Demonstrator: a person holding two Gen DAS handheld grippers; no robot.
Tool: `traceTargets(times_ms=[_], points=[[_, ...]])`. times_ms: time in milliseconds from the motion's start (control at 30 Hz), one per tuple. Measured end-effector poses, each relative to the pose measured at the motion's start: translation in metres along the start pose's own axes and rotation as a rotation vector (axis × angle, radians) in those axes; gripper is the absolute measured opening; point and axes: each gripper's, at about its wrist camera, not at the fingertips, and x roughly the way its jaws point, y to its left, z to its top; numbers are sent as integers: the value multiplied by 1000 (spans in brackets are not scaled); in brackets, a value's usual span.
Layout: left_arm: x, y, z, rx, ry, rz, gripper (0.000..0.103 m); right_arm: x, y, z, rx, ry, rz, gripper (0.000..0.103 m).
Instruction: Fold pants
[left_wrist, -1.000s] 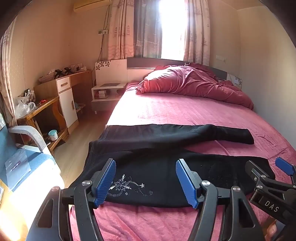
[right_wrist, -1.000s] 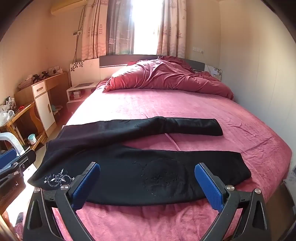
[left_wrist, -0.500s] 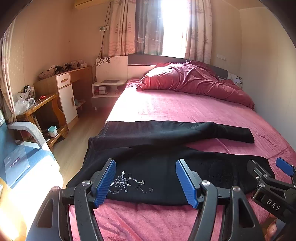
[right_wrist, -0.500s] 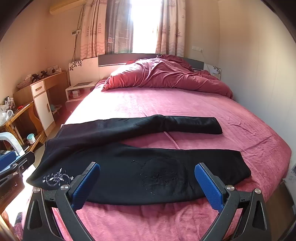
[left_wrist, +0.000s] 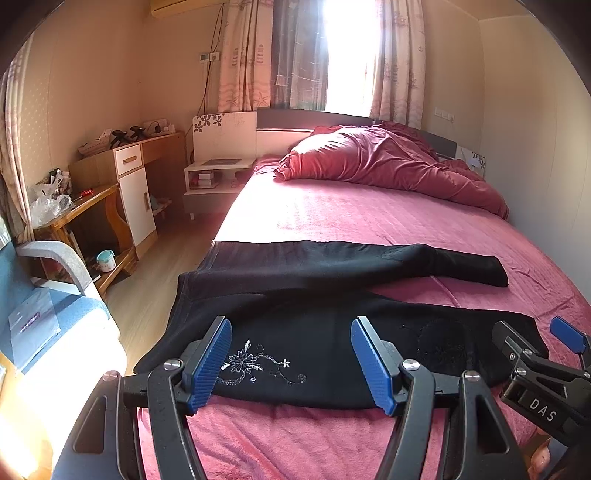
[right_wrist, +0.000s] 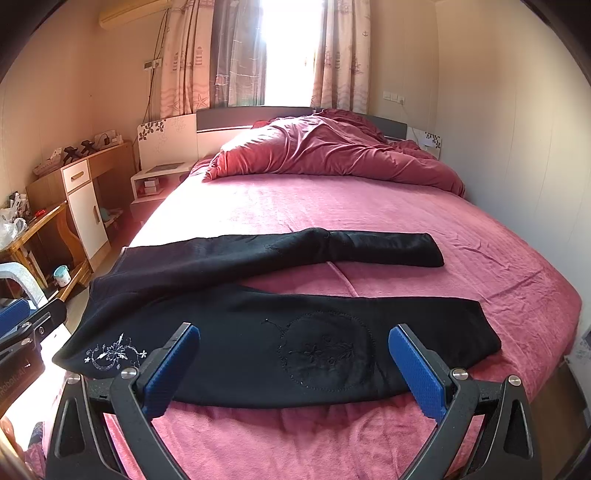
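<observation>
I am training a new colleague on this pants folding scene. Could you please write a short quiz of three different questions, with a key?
1. True or false: the left tongs already grip the black pants.
2. Which is right? The two legs of the pants lie A) stacked, B) spread apart, C) hanging off the bed.
3. Fill in: the white flower embroidery sits near the ___ tongs.

Key: 1 false, both the left tongs and the right tongs are open; 2 B; 3 left.

Pink bed (right_wrist: 406, 221) bears black pants (right_wrist: 295, 332), rumpled duvet (right_wrist: 332, 155).
</observation>
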Motion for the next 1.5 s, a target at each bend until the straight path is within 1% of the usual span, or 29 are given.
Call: traceTargets(times_ms=[867,1167,1300,1400,1467,1500], points=[[-5,5,1,-12,-1,10,69,-1,0,-1,-2,-2,-1,103],[4,5,-1,-21,27,5,69,7,-2,-7,0,25,1,103],[12,5,-2,-31,56,-6,69,14,-4,-10,7,50,5,103],[19,5,-5,-37,86,-21,69,22,-9,-14,27,72,33,103],[27,8,-7,-46,112,-58,69,29,-17,-17,59,89,87,103],[32,11,-8,-63,129,-99,69,32,-21,-19,73,96,106,103]])
